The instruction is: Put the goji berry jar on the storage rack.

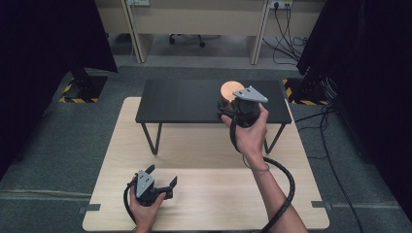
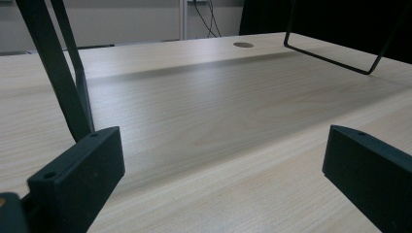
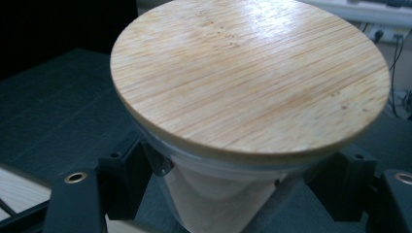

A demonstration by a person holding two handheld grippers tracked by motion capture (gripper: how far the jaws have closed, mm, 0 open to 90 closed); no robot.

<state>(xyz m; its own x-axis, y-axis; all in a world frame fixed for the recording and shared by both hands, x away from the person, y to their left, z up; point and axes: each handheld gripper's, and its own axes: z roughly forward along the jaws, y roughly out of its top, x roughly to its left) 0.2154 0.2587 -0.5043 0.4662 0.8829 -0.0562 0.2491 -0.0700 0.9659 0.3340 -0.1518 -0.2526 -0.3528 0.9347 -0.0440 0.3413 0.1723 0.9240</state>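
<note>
left gripper [image 1: 163, 182]: I have it resting low on the pale wooden surface [image 1: 209, 194] at about 7 o'clock in the high view. Its fingers [image 2: 77, 179] stand wide apart with nothing between them.
black riser table [image 1: 184, 99]: it stands on the wooden surface toward 12 o'clock, and its wire legs [image 2: 335, 56] show in the left gripper view.
jar [image 3: 218, 194]: at about 1 o'clock in the high view, over the right end of the black table. Whether its base touches the top I cannot tell.
lid [image 3: 250, 77]: a round bamboo disc, seated flat on the jar's mouth.
right gripper [image 1: 228, 109]: its fingers [image 3: 128, 177] are clamped on the jar's body just under the lid, one on each side.
handling: I judge the wall hard, smooth and probably breakable, so slippery under the pads. The lid may only sit loose.
hold: I would stay on the body below the rim, and keep the jar upright.
</note>
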